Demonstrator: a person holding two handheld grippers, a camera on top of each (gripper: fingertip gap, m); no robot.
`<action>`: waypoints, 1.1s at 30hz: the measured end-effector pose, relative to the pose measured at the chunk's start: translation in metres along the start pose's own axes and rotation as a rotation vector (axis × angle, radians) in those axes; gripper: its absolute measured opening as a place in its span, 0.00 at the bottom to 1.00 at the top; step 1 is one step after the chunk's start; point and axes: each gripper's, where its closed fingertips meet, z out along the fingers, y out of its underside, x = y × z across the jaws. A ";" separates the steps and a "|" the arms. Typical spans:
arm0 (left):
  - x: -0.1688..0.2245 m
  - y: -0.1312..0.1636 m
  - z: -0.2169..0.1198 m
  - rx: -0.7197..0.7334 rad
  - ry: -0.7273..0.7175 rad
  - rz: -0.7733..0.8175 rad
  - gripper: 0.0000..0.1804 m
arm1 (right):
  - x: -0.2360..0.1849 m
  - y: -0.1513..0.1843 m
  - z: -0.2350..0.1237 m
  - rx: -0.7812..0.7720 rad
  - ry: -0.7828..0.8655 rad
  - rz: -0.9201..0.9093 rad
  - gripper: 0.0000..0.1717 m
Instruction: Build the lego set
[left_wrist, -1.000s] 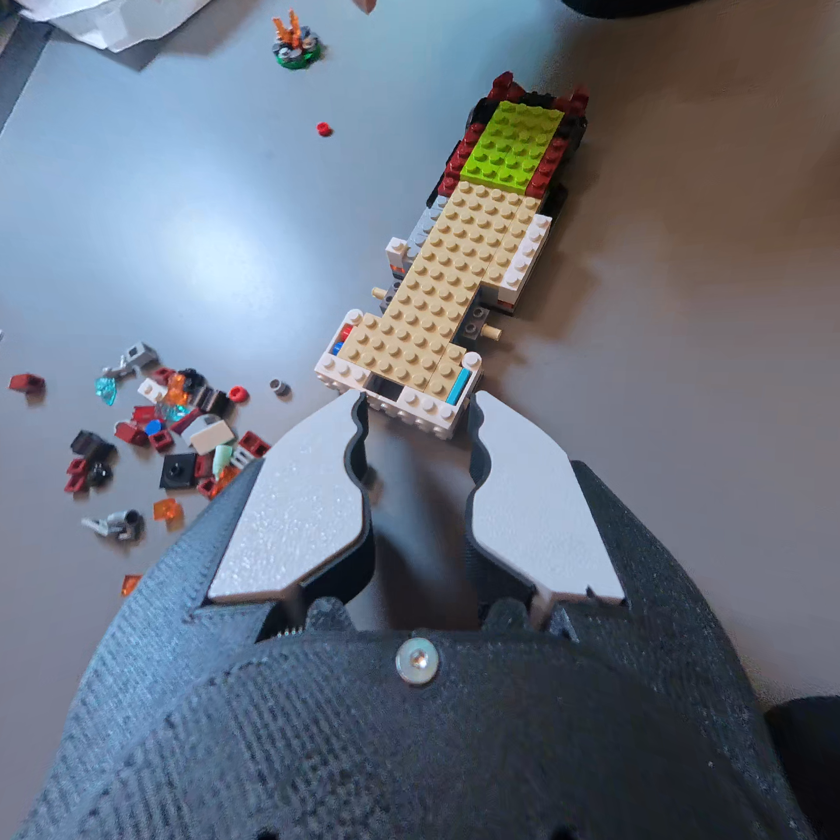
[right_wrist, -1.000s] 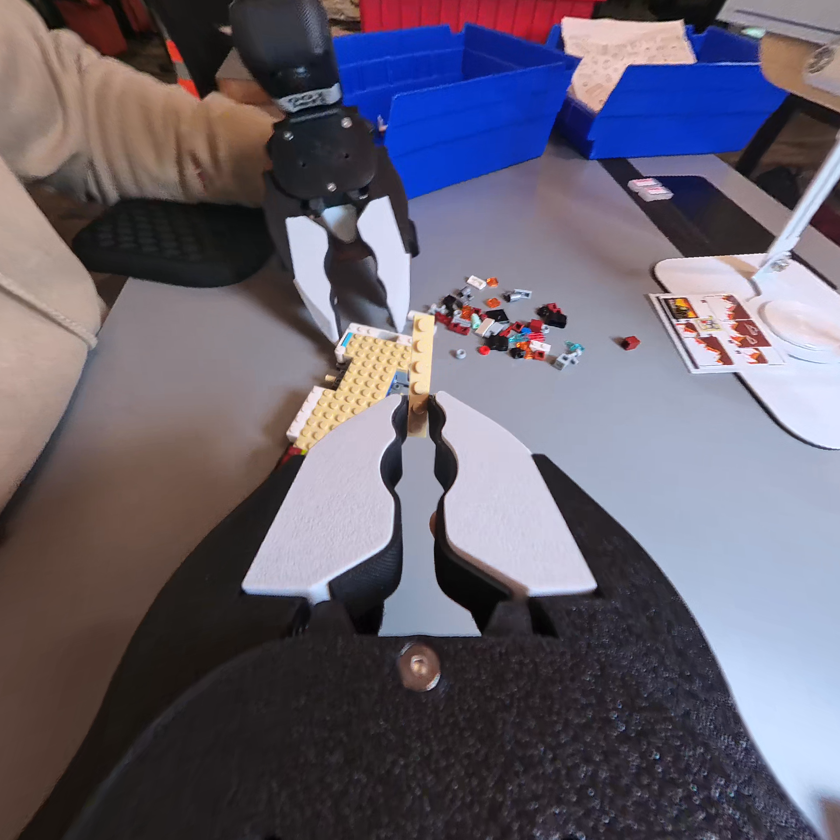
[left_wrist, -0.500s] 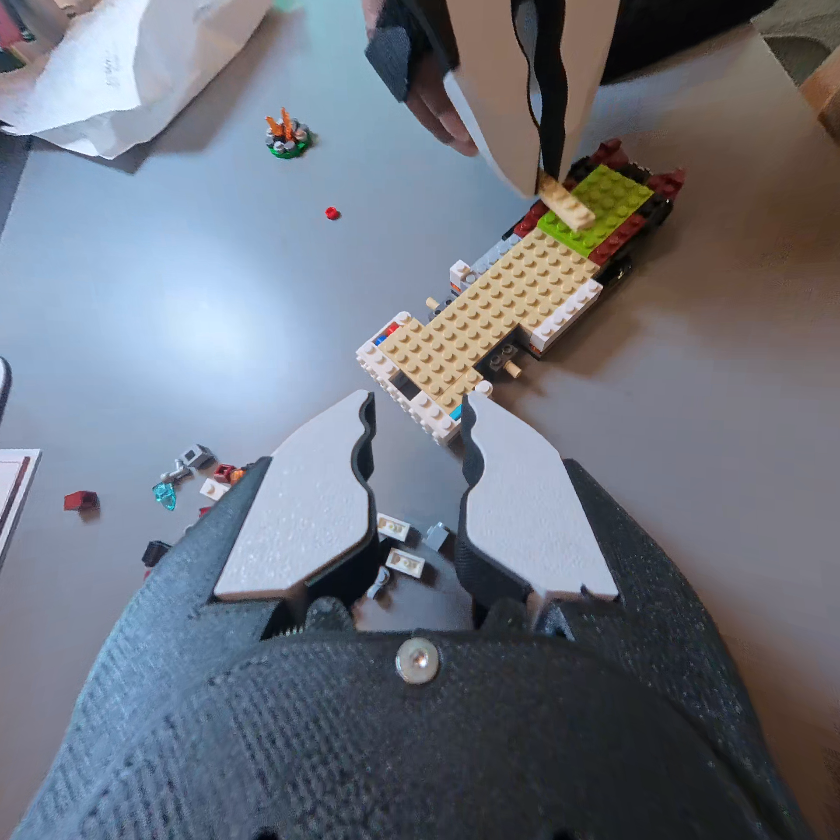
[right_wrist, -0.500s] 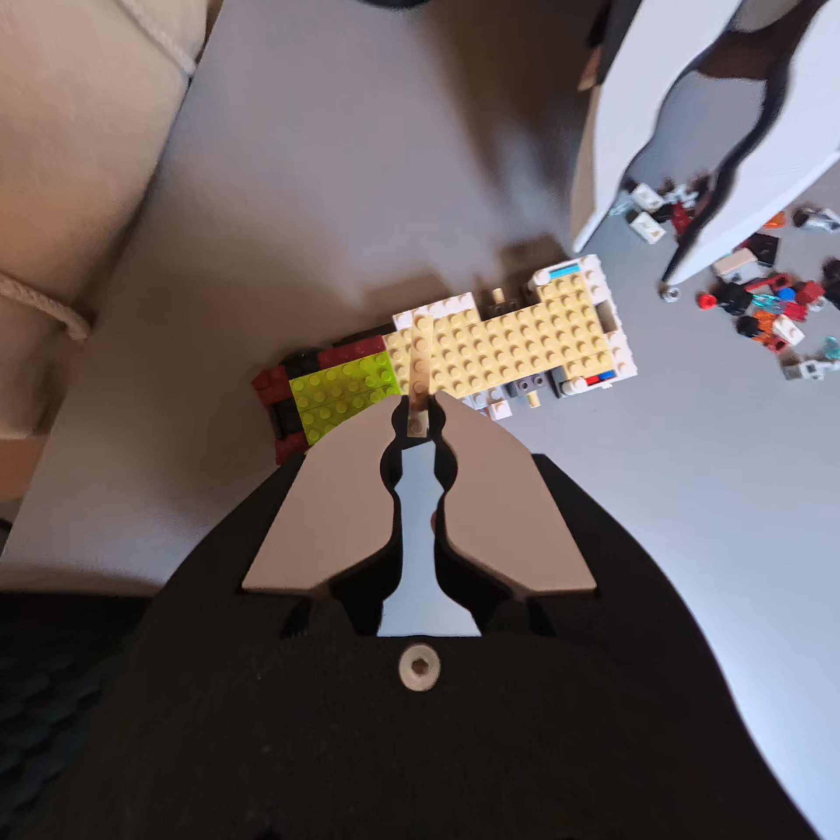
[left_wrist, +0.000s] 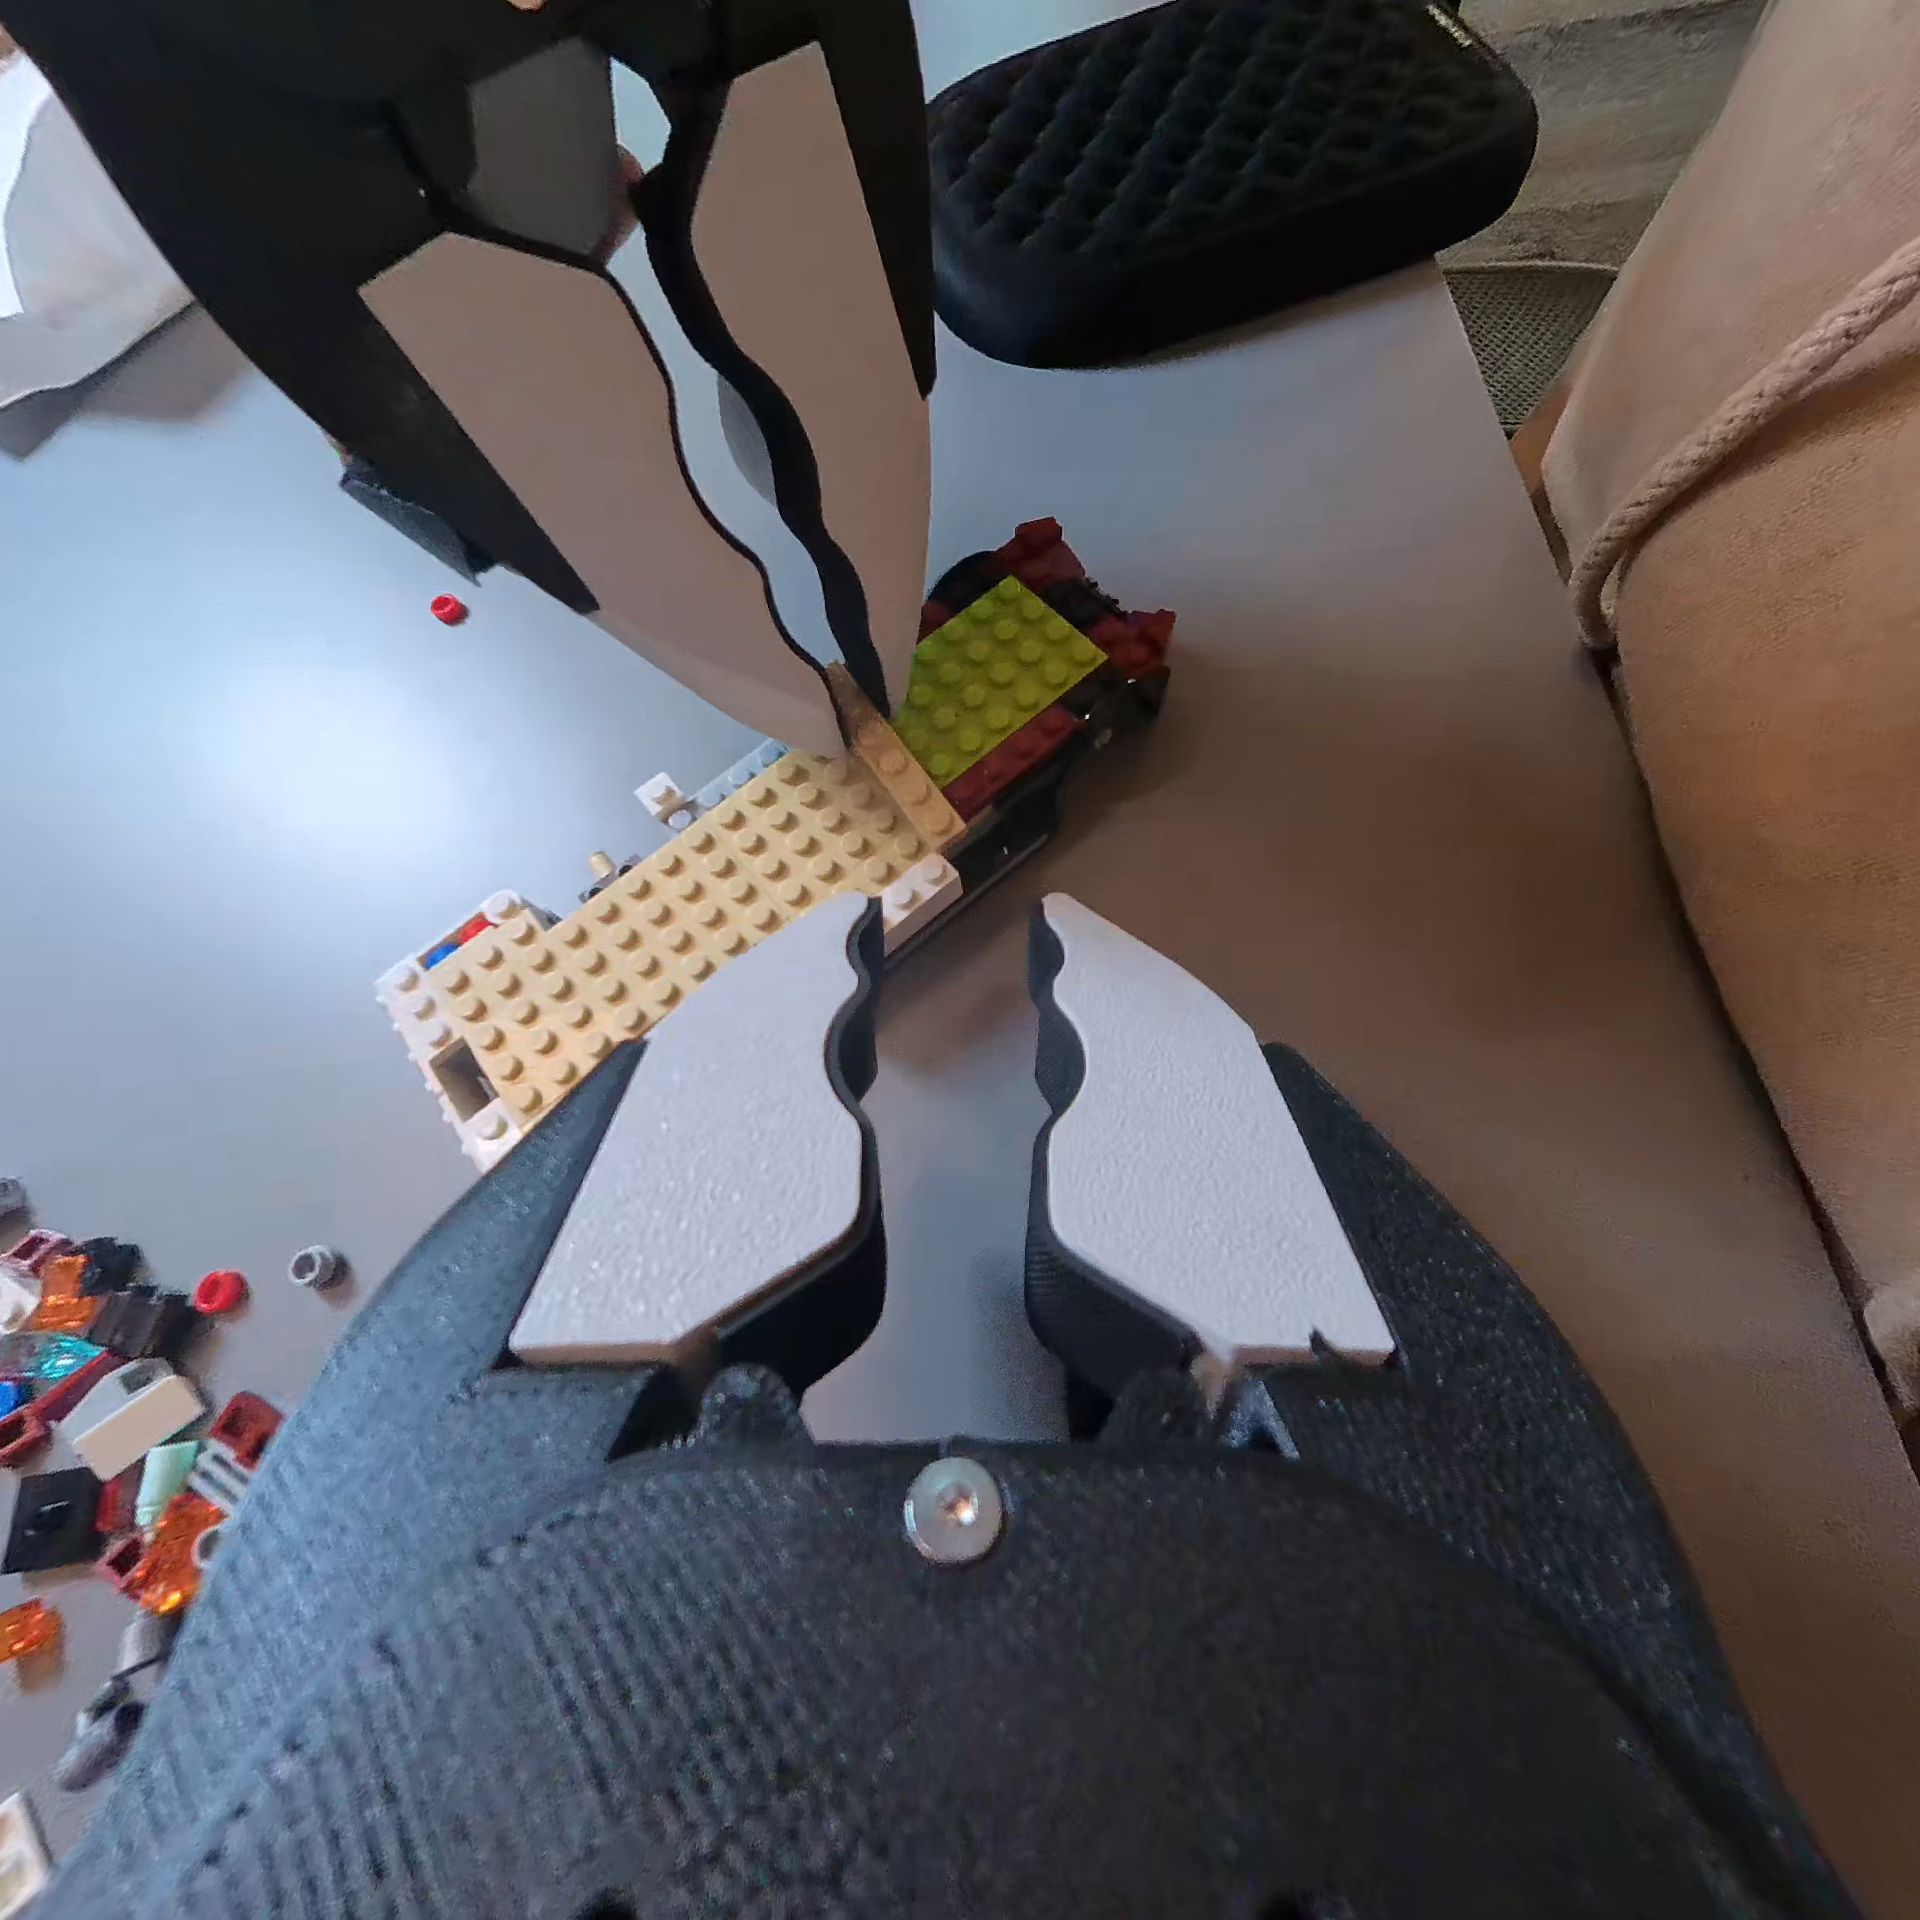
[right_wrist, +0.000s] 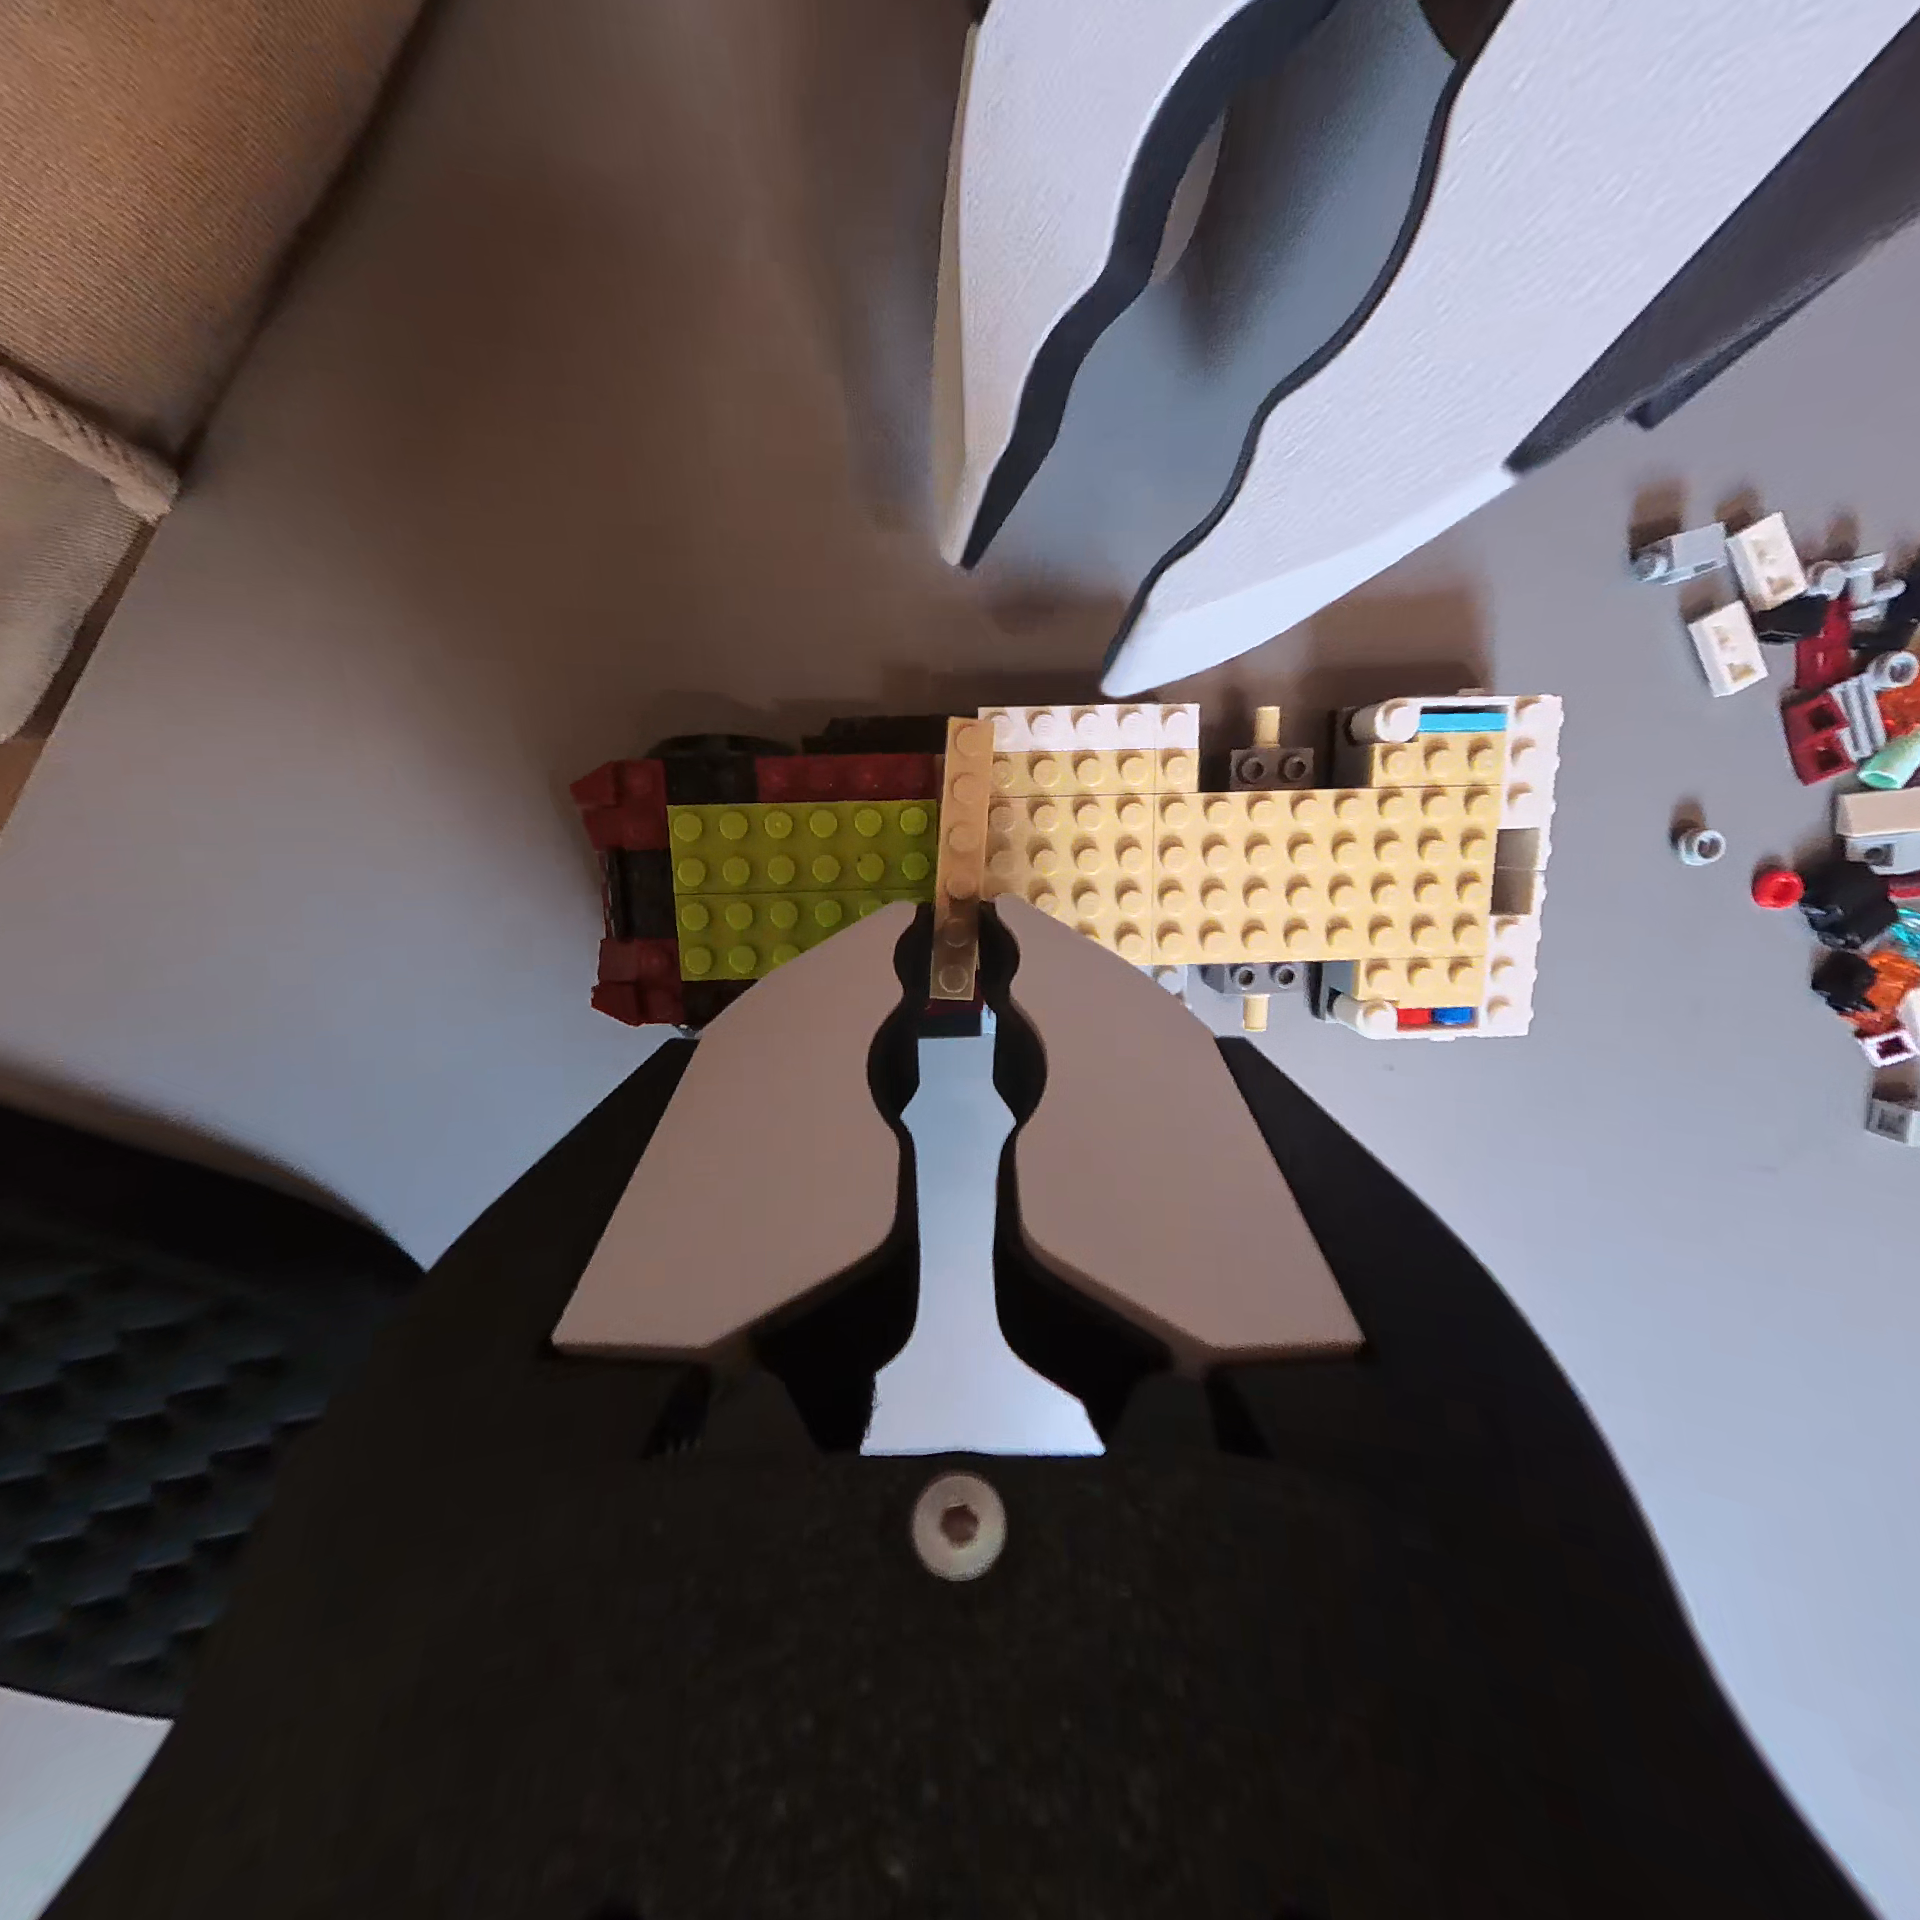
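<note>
The right gripper (right_wrist: 958, 935) pinches a tan one-stud-wide plate (right_wrist: 962, 831), laid across the brick model (right_wrist: 1247, 873) at the lime plate's (right_wrist: 800, 862) edge; the left gripper (left_wrist: 951, 914) hangs spread and empty beside the model's near side, nothing between its fingers.

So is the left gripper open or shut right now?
Open: the left gripper's fingers stand apart with bare table between them, beside the brick model.

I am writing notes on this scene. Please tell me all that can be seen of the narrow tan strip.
The tan strip is a thin plastic piece with one row of round studs. The right gripper pinches one end between its fingers. It lies across the brick model, at the seam between the green and tan plates.
</note>
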 end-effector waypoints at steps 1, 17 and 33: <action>0.000 0.001 0.002 -0.001 0.001 -0.009 0.15 | 0.001 -0.001 0.000 0.002 -0.001 -0.003 0.05; -0.001 -0.007 0.014 0.049 -0.015 -0.044 0.10 | 0.009 -0.004 -0.009 0.135 -0.035 0.135 0.03; -0.007 -0.006 0.011 0.039 -0.055 -0.032 0.09 | 0.002 -0.008 -0.003 0.112 -0.081 0.192 0.01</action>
